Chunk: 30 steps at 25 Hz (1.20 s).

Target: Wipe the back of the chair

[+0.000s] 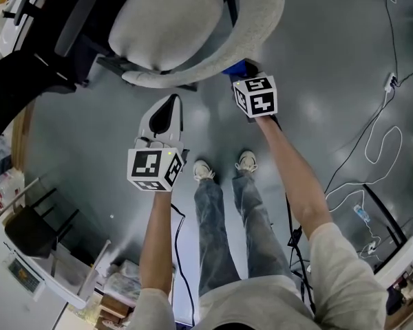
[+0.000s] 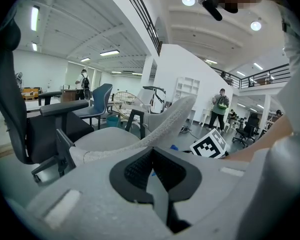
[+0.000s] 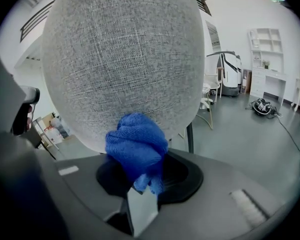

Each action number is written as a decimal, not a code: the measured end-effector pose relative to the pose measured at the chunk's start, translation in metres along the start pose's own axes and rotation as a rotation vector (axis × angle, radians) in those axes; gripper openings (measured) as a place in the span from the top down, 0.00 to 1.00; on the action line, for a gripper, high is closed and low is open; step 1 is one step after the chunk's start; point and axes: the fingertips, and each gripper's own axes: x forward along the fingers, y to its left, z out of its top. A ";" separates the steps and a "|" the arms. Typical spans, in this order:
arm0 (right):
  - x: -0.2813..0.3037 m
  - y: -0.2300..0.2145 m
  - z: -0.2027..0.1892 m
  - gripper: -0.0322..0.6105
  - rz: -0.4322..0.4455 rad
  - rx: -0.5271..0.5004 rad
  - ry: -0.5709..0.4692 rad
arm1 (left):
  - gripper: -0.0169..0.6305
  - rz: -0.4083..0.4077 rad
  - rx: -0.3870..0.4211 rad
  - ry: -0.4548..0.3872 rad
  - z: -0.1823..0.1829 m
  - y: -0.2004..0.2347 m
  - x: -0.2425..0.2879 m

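Note:
The chair's grey fabric back (image 1: 258,19) curves over its seat (image 1: 168,23) at the top of the head view. In the right gripper view the chair back (image 3: 120,59) fills the picture. My right gripper (image 1: 244,74) is shut on a bunched blue cloth (image 1: 238,69), and the blue cloth (image 3: 137,144) presses against the lower part of the fabric just ahead of the right gripper (image 3: 142,186). My left gripper (image 1: 168,105) hovers below the chair's rim, shut and holding nothing. In the left gripper view its jaws (image 2: 152,166) point at the chair back (image 2: 165,126) from the side, a little short of it.
A black office chair (image 1: 48,33) stands at the upper left, its armrest (image 2: 65,106) close to my left gripper. The person's feet (image 1: 224,167) are on the grey floor below the chair. Cables (image 1: 378,143) trail at the right. A low black stool (image 1: 34,229) stands lower left.

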 end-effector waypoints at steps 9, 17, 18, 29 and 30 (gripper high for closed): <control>-0.039 0.003 0.003 0.79 -0.005 -0.033 -0.041 | 0.97 0.017 0.012 -0.017 0.007 0.002 -0.018; -0.122 0.011 0.023 0.79 -0.038 -0.113 -0.175 | 0.97 0.020 0.020 -0.037 0.007 -0.010 -0.033; -0.133 0.012 0.025 0.79 -0.042 -0.120 -0.191 | 0.97 0.021 0.020 -0.039 0.007 -0.012 -0.035; -0.223 0.039 0.004 0.79 -0.084 -0.198 -0.196 | 0.97 0.042 0.035 -0.051 0.000 -0.028 -0.080; -0.229 0.041 0.002 0.79 -0.085 -0.193 -0.190 | 0.97 0.047 0.032 -0.049 -0.001 -0.028 -0.085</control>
